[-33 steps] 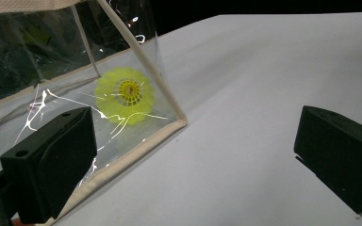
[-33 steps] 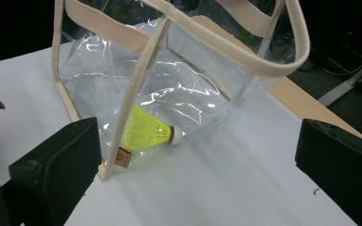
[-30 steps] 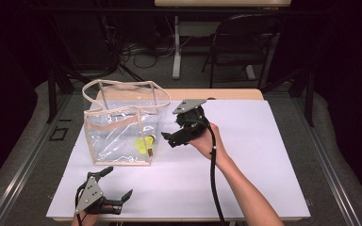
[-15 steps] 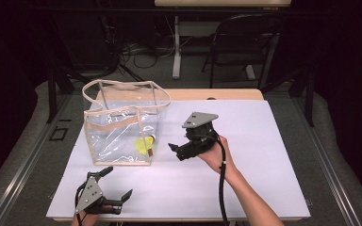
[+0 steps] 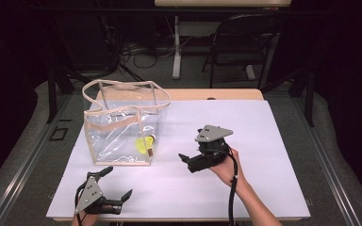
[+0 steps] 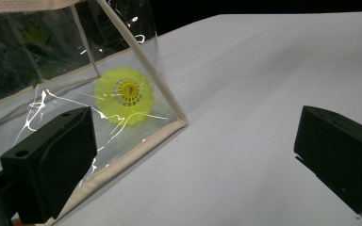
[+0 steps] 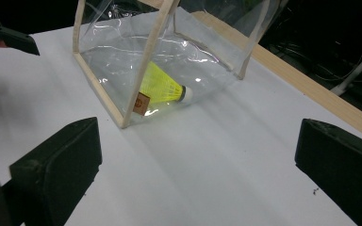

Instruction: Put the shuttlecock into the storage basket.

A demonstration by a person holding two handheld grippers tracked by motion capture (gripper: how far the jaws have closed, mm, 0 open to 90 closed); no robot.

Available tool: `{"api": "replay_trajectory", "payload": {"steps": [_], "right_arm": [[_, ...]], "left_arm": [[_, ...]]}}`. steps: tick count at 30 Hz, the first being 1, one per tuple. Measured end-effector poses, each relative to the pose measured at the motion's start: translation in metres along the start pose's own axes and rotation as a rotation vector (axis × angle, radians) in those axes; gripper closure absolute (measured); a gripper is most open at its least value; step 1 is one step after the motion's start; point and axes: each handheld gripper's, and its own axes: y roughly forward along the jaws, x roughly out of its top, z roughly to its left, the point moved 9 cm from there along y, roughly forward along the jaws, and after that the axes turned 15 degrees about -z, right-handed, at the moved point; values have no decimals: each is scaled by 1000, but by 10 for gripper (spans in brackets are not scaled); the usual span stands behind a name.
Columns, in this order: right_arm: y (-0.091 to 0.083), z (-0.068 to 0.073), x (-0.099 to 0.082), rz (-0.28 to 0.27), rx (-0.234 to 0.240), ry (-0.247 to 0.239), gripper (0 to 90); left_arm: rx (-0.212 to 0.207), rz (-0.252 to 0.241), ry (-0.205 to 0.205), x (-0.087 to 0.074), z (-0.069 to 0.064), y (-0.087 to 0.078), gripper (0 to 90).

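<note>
- The yellow shuttlecock (image 5: 146, 143) lies inside the clear bag (image 5: 122, 123), at its near right corner.
- Right hand-held gripper (image 5: 187, 163), jaws spread, empty, at the bag's 4 o'clock.
- Left hand-held gripper (image 5: 118, 184), jaws spread, empty, at the bag's 6 o'clock on the table (image 5: 273, 141).

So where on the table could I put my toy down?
The white tabletop is bare to the right of the clear bag, up to the wooden back edge, and between the left gripper and right gripper. The bag's corner, where the yellow shuttlecock lies inside, is crowded.
</note>
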Motion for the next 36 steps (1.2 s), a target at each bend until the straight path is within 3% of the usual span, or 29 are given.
{"api": "replay_trajectory", "payload": {"steps": [20, 36], "right_arm": [[-46, -4, -48, -14, -59, -5, 9], [-68, -1, -73, -48, -75, 1, 0]], "left_arm": [[0, 3, 2, 0, 0, 1, 0], [-1, 3, 1, -1, 0, 1, 0]]}}
